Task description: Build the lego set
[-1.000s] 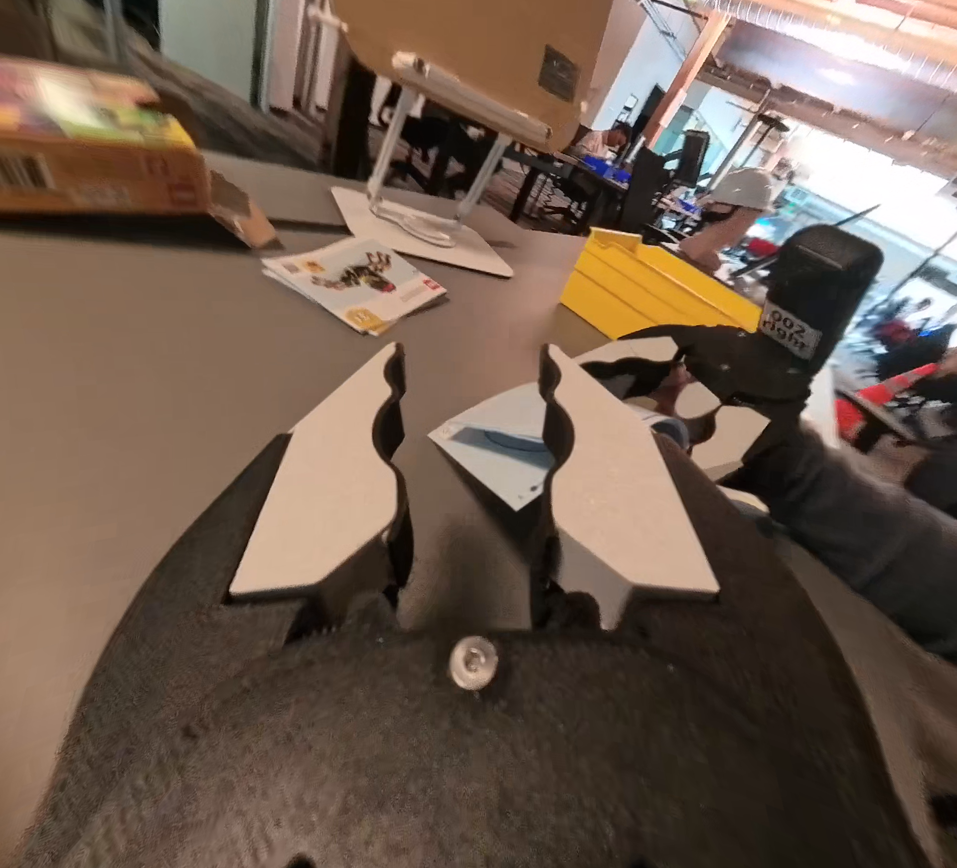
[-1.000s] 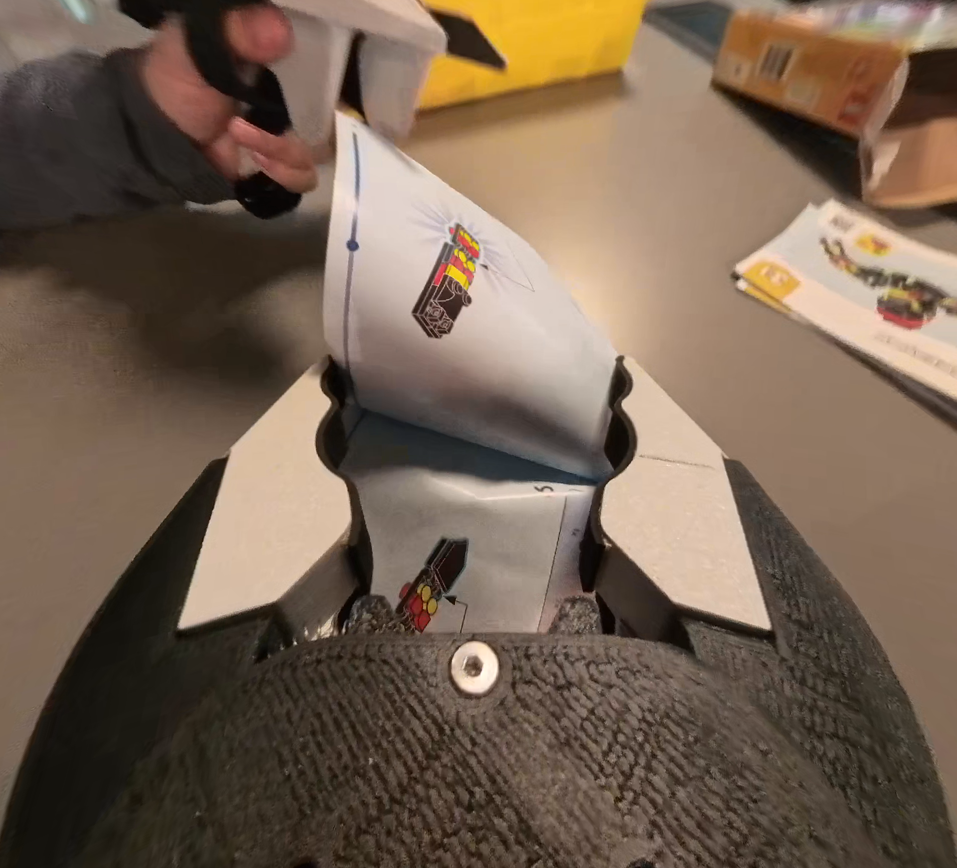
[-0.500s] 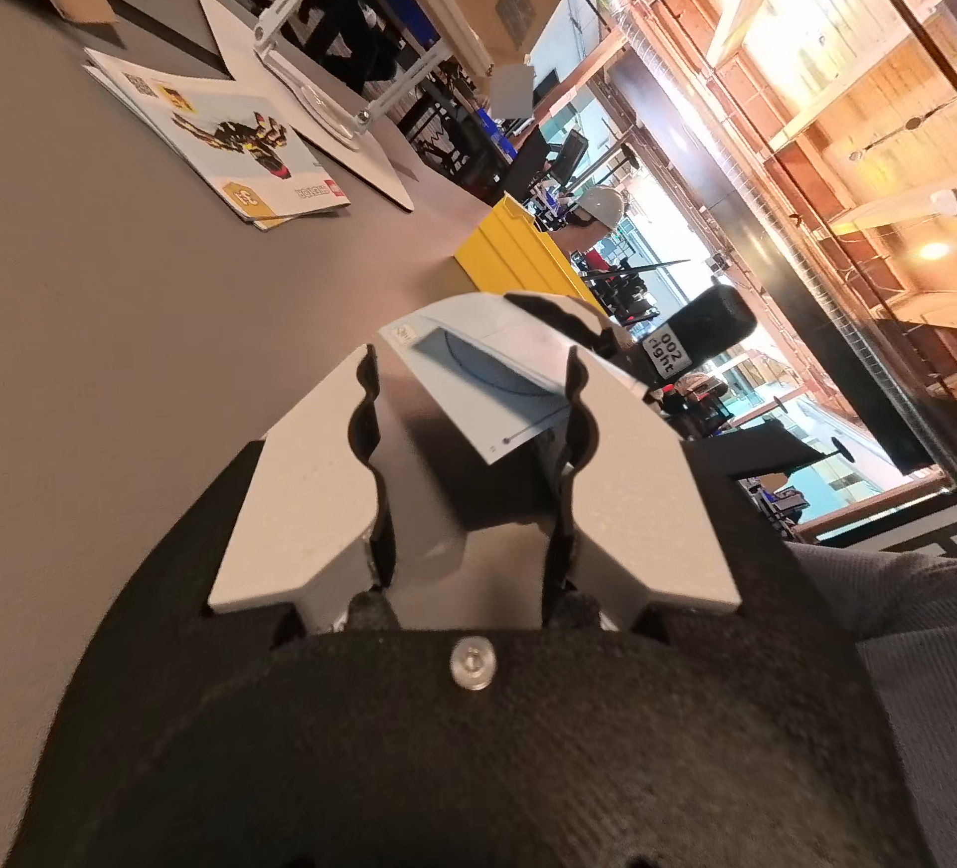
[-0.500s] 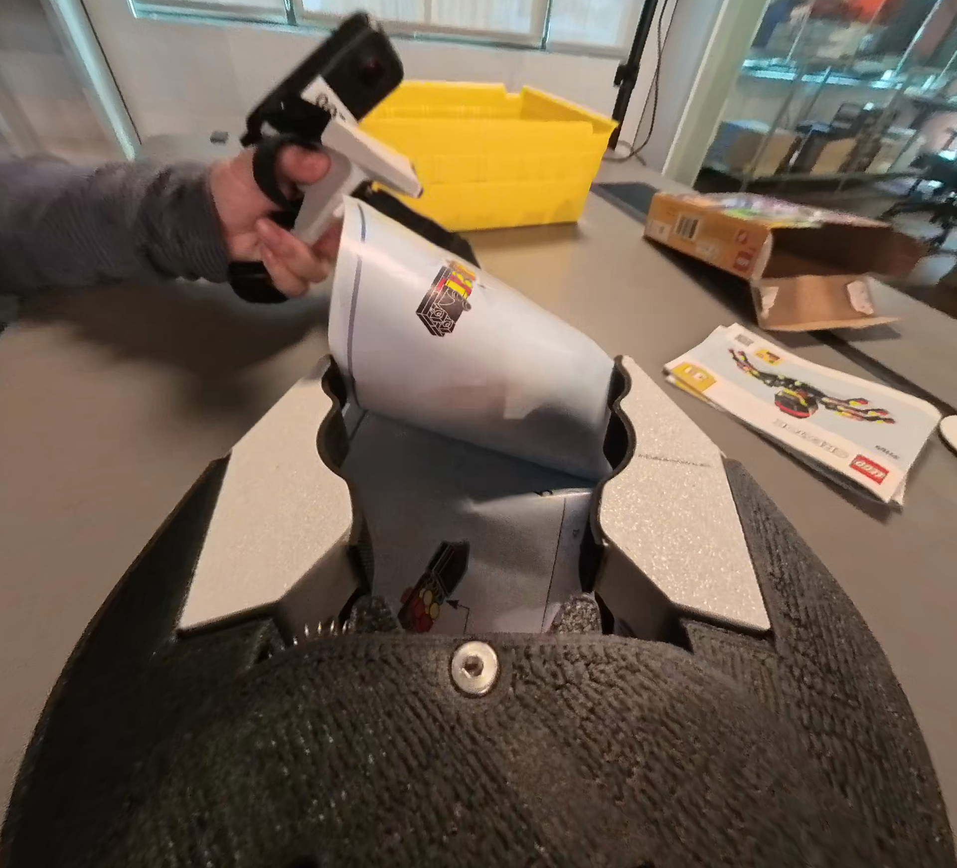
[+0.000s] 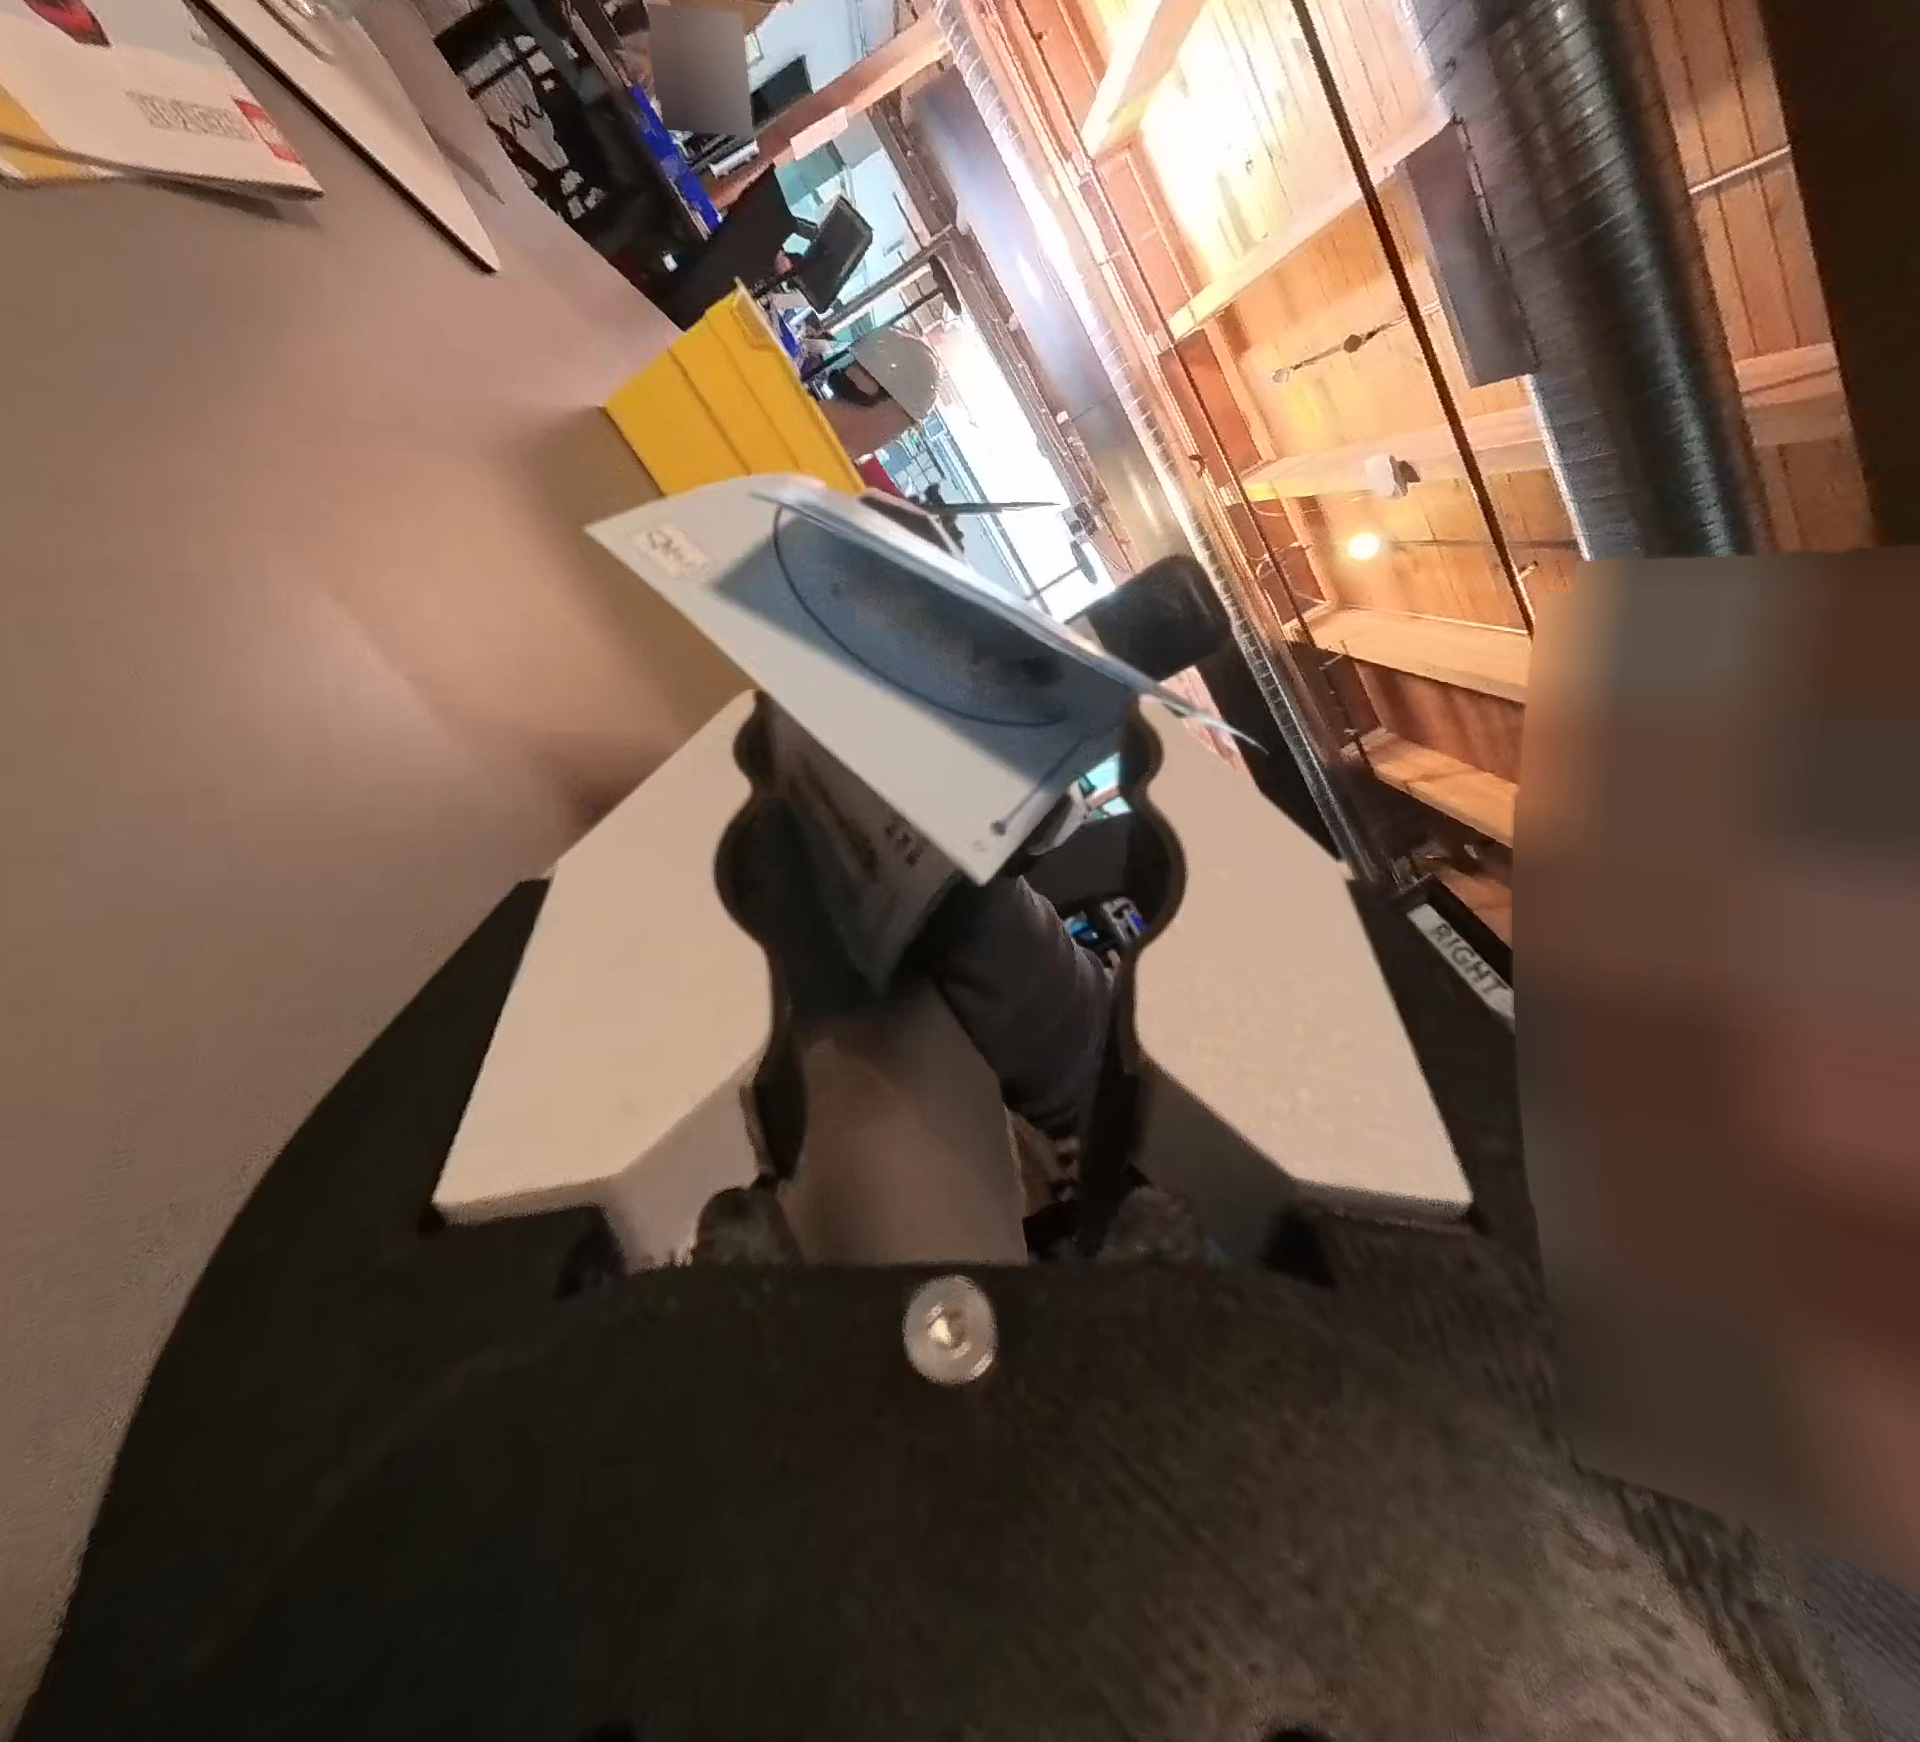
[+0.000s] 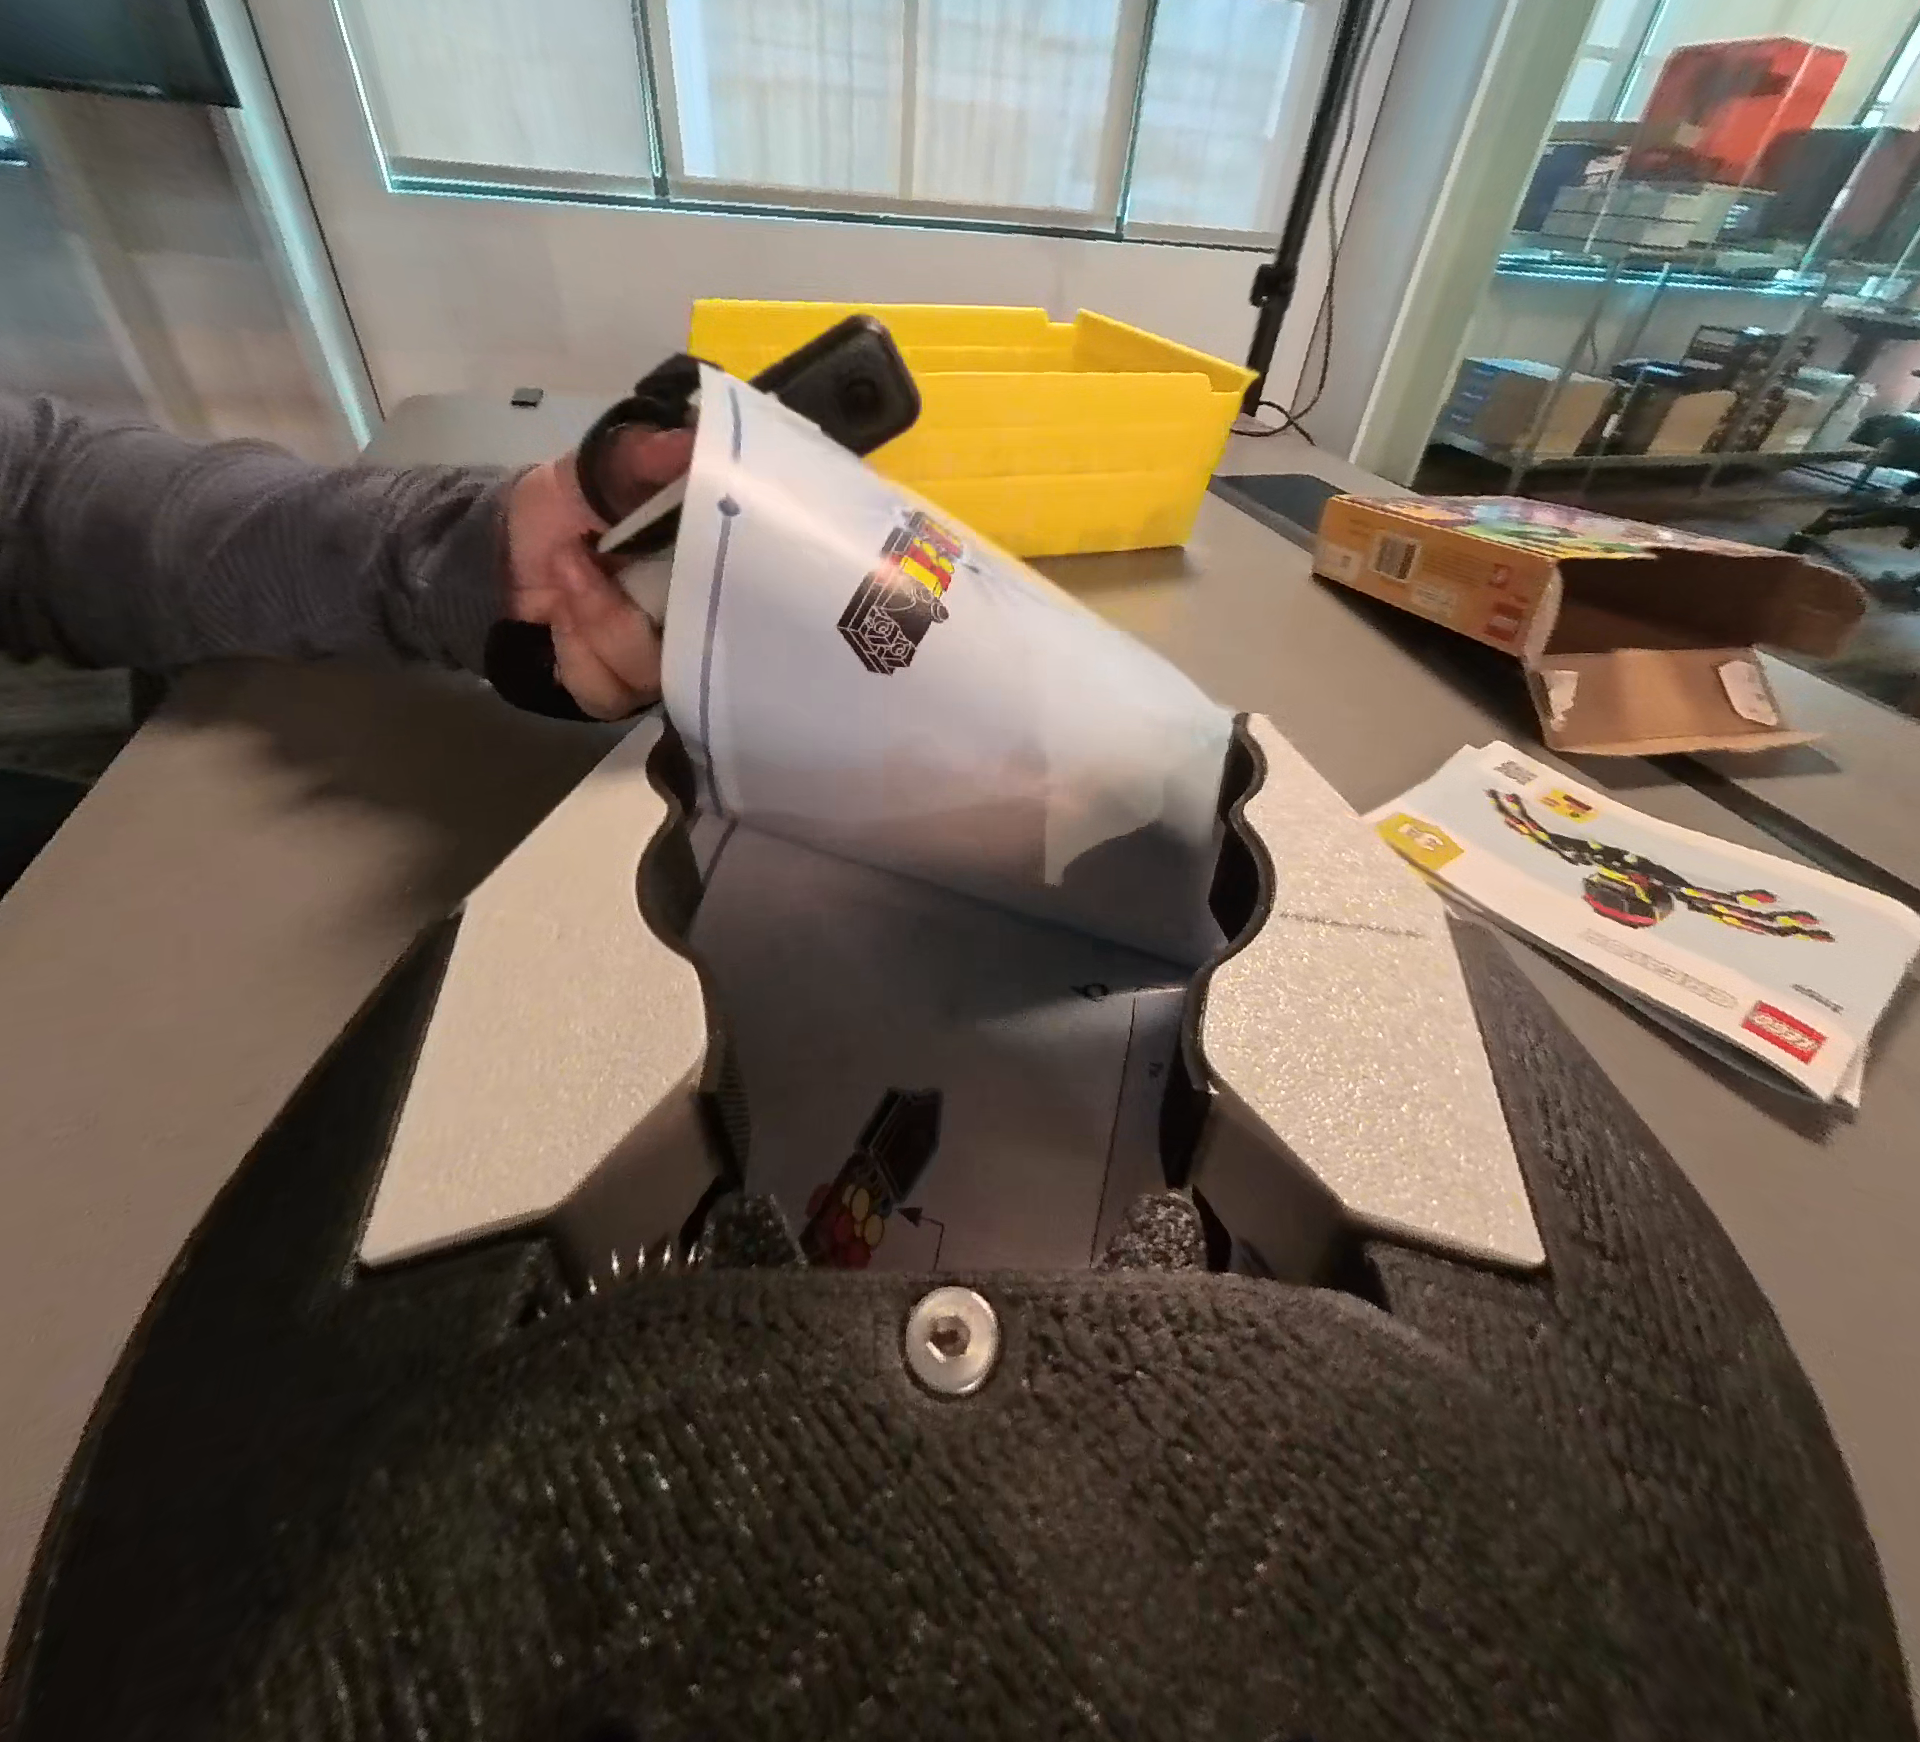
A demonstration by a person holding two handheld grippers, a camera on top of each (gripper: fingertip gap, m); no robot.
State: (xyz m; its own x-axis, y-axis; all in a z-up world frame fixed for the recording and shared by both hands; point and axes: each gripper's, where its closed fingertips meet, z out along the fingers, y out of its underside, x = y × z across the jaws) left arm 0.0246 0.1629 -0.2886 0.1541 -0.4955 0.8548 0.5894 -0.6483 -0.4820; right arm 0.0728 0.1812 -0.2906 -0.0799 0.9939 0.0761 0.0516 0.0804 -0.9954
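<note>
The gray counter point(image 6: 1351, 653) is the biggest thing here. On it sit a yellow bin point(image 6: 1039, 435), an opened cardboard lego box point(image 6: 1558, 591) and a stack of instruction booklets point(image 6: 1662, 923).

The thing being worked on is another instruction booklet point(image 6: 935, 705), held up in the air above the counter. It is pale blue paper with small drawings of black, red and yellow bricks. One page curls over like a hood.

I think it is very light and floppy. It bends easily and could tear or slip if pulled hard. The best place to hold it is probably near the folded spine, where many pages lie together and it is stiffer.

The right hand-held gripper point(image 6: 951, 861) has the booklet between its fingers, which stand wide apart, so I cannot tell if it is squeezing. The left hand-held gripper point(image 5: 935, 809) stands apart, right by a page corner. No loose bricks are in sight.
</note>
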